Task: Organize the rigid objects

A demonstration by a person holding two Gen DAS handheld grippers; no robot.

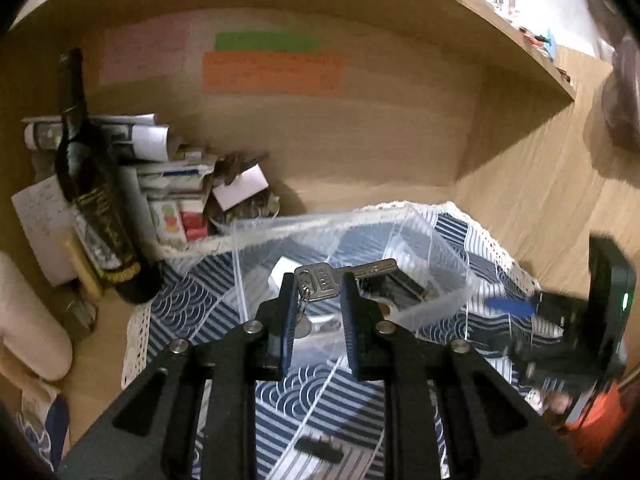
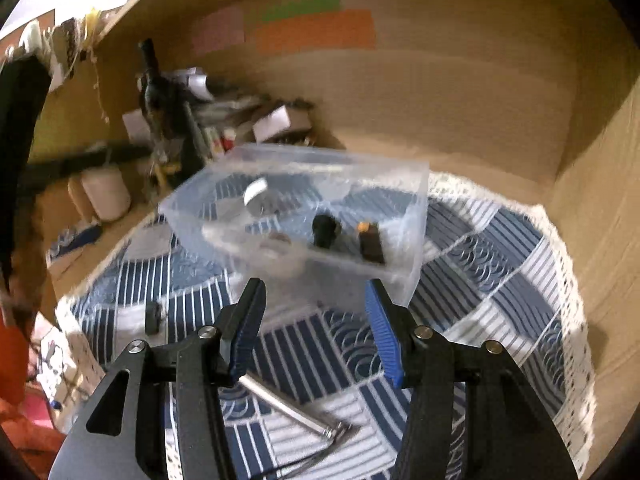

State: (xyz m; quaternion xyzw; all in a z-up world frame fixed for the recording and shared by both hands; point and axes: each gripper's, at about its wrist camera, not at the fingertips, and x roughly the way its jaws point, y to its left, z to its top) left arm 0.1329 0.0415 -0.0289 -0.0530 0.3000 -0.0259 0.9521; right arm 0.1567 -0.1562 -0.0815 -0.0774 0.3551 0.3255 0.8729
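Note:
A clear plastic box [image 1: 452, 276] stands on a blue and white patterned cloth [image 1: 320, 396]. My left gripper [image 1: 318, 286] hovers over the box with its jaws parted, and a bunch of silver keys [image 1: 324, 280] sits between them against the left finger. The box [image 2: 412, 240] holds a white round thing [image 2: 255, 193] and two small black parts [image 2: 326, 230]. My right gripper [image 2: 316, 316] is open and empty just in front of the box. A metal hex key [image 2: 288, 406] and a small black piece [image 2: 153, 317] lie on the cloth [image 2: 500, 248].
A dark wine bottle [image 1: 86, 184] and a heap of papers and small boxes [image 1: 188, 188] stand at the back left of the wooden alcove. A white cylinder [image 1: 28, 320] lies at the left. The right gripper's body [image 1: 580, 320] shows at the right.

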